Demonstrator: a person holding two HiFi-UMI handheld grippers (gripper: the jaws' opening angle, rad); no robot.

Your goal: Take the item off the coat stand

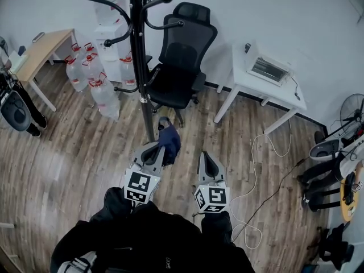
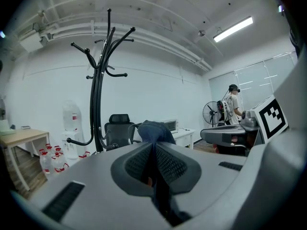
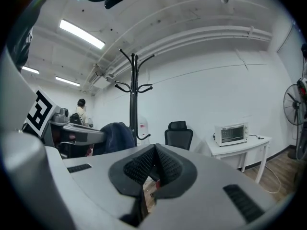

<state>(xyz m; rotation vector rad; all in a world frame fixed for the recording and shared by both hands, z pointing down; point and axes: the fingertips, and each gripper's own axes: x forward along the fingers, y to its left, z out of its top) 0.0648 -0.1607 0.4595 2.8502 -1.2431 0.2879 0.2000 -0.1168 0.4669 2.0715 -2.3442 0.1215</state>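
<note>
Left gripper view: clamped in left gripper (image 2: 153, 150) near coat stand (image 2: 98, 104), blue garment (image 2: 154, 131), likely limp and light, best pinched at a bunched fold; right gripper (image 3: 154, 159) closed, empty.

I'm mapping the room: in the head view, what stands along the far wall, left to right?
Light wooden desk → clear plastic water jugs with red caps → black metal coat stand → black mesh office chair → white table bearing a silver toaster oven → black standing fan.

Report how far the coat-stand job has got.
Done: the coat stand has bare hooks. In hand: the left hand-held gripper is shut on the dark blue garment, clear of the stand. Left: perhaps setting it down; the right hand-held gripper is shut, empty.
</note>
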